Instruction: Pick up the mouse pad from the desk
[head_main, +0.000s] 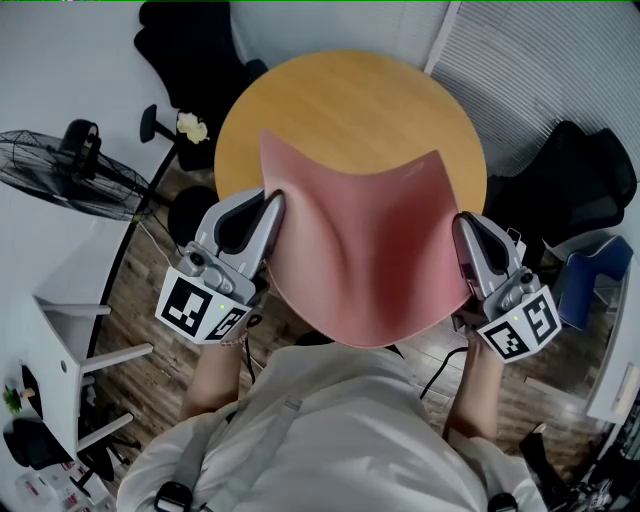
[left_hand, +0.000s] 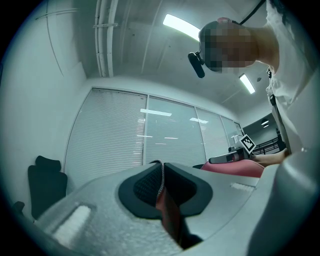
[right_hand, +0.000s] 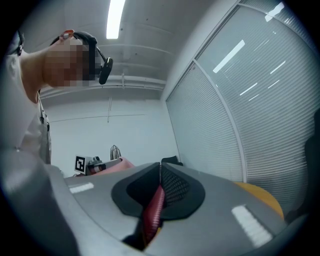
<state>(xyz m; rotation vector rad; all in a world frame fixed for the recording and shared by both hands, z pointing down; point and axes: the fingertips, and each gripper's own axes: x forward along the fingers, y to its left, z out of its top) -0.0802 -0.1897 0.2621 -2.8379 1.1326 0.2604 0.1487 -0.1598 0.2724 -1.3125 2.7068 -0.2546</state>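
A pink mouse pad (head_main: 370, 255) hangs above the round wooden desk (head_main: 350, 110), sagging in the middle with its two far corners curled up. My left gripper (head_main: 272, 205) is shut on its left edge, and my right gripper (head_main: 462, 228) is shut on its right edge. Between the dark pads in the left gripper view runs the thin pink edge of the mouse pad (left_hand: 167, 212). The right gripper view shows the same, the mouse pad (right_hand: 152, 210) pinched edge-on, with the desk (right_hand: 260, 195) at the lower right.
A black floor fan (head_main: 65, 170) stands at the left. Black office chairs sit behind the desk (head_main: 195, 50) and at the right (head_main: 575, 180). A white shelf unit (head_main: 60, 330) is at the lower left. The floor is wood plank.
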